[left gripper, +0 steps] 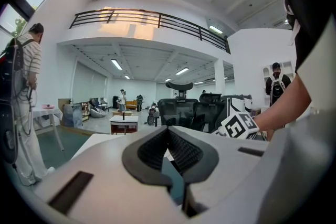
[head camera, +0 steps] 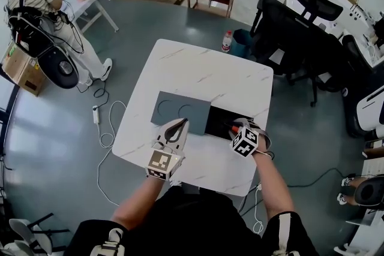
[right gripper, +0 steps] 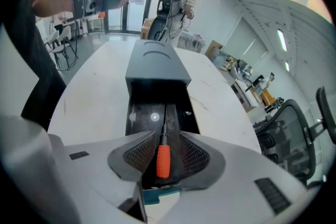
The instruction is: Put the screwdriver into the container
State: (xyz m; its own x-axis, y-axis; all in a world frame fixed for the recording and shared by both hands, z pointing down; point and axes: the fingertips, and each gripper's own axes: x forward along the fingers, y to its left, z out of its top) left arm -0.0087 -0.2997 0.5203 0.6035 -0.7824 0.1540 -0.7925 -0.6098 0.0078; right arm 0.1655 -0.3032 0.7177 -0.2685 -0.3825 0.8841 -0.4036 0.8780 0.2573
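Orange screwdriver (right gripper: 163,160): lies inside black container (right gripper: 138,113), between right tongs (right gripper: 167,137).
Right tongs: apart, gaps both sides.
Left tongs (left gripper: 168,131): together, empty.
Container: near bench's (head camera: 198,75) right edge.

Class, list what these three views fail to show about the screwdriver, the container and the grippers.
- Head view: the right gripper covers most of the screwdriver.
- Right gripper view: the screwdriver's tip is lost against the dark container floor; the jaws hide whether the handle rests on it.
- Left gripper view: the left gripper blocks the container and screwdriver with its own body.
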